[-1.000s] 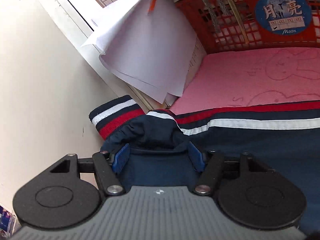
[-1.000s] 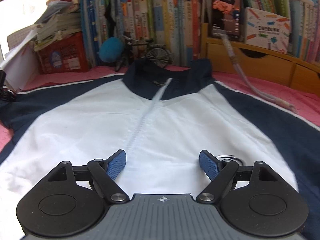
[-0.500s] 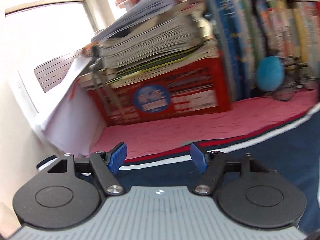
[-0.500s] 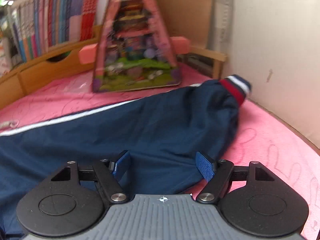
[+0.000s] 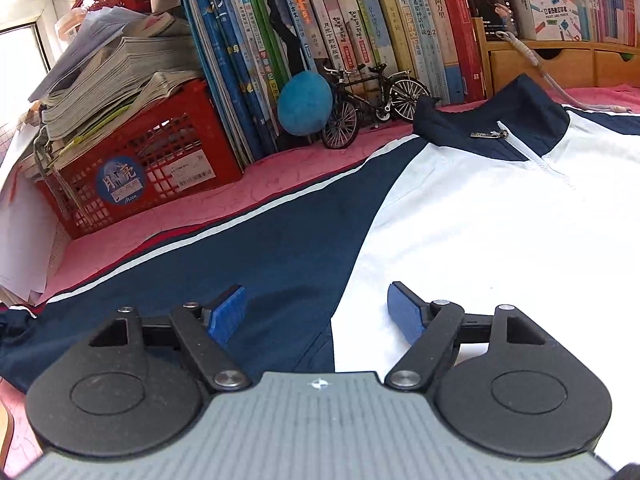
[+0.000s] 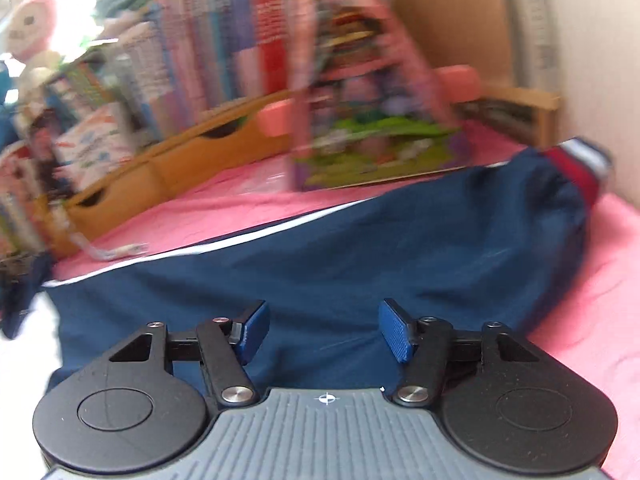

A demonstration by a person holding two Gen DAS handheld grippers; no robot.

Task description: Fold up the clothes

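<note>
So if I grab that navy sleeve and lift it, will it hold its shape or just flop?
The navy sleeve will probably flop: it lies creased and slack on the pink cover. It looks thin, so likely light. The striped cuff looks thicker and may drag down as it hangs.

Blurred books [image 6: 208, 40], right wrist view

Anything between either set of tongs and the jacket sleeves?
Nothing visible. The left tongs hang open right above the jacket by its left sleeve; the right tongs hang open over the right sleeve. Books and toys stand back along the edges.
</note>
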